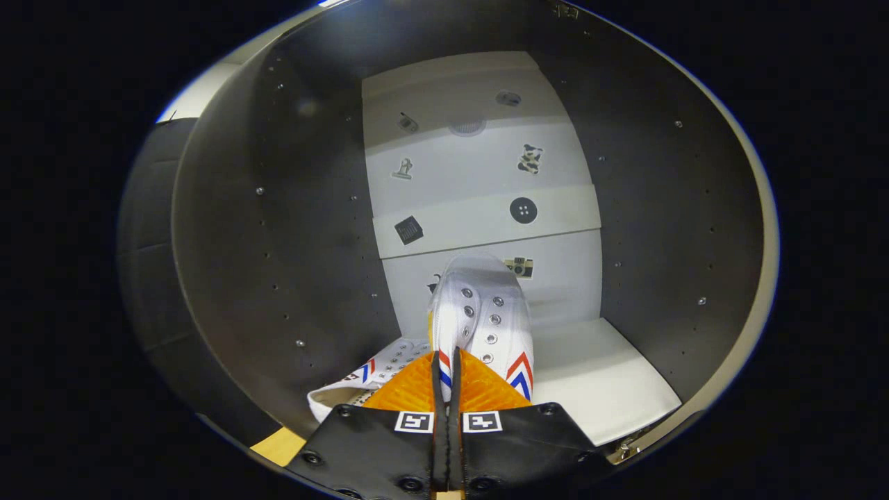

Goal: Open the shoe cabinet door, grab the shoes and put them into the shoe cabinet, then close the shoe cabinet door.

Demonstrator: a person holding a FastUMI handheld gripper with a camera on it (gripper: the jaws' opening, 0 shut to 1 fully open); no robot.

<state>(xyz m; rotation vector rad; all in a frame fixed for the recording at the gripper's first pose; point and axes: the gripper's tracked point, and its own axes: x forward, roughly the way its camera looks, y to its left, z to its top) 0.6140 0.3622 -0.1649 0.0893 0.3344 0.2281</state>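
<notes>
Gripper (446,368) pinches white shoe (483,312), toe pointing into cabinet (292,229).

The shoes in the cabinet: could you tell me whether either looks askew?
Yes. One shoe lies on its side beside the fingers, while the gripper is shut on the other shoe, held toe-forward above the shelf.

No readable words, brands or numbers anywhere. Only signs: two square black-and-white fiducial markers on the gripper (446,378) body, one behind each finger, and red/blue chevron stripes on the white shoe (483,312) pinched between the fingers, same stripes on the second shoe (368,382) lying left of it. Small picture stickers on the cabinet back panel (479,194) – a dark square (408,230), a round button shape (523,210), a camera (519,267) – carry no legible text.
</notes>
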